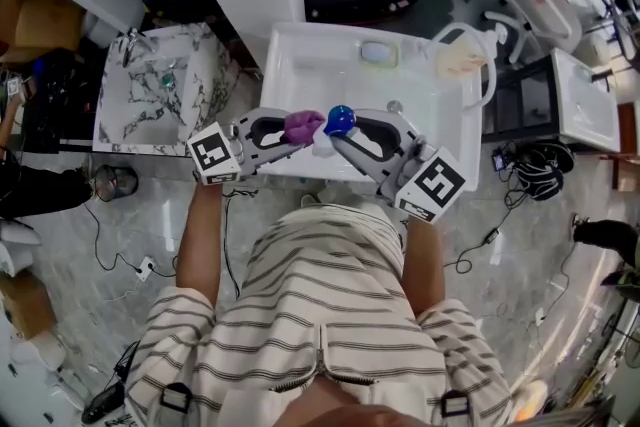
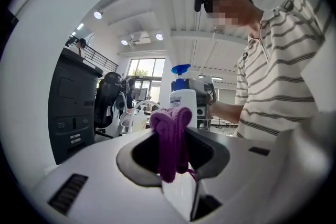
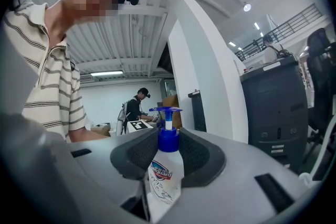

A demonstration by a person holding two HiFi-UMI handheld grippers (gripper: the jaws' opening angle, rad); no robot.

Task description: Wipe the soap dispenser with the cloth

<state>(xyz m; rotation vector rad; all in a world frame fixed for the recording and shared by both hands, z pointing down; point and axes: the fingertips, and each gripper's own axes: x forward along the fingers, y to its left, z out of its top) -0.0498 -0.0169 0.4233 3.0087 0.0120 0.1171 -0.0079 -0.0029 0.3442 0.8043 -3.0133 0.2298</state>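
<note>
At frame centre, your left gripper (image 1: 305, 128) clamped a purple knit cloth (image 2: 172, 134) just left of the upright white, blue-pumped plastic soap dispenser (image 3: 165, 176) that your right gripper (image 1: 336, 135) pinched.

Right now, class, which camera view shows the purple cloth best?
The left gripper view: the purple cloth fills the centre, bunched between the jaws. The head view shows the cloth small, from above. The right gripper view lacks it.
</note>
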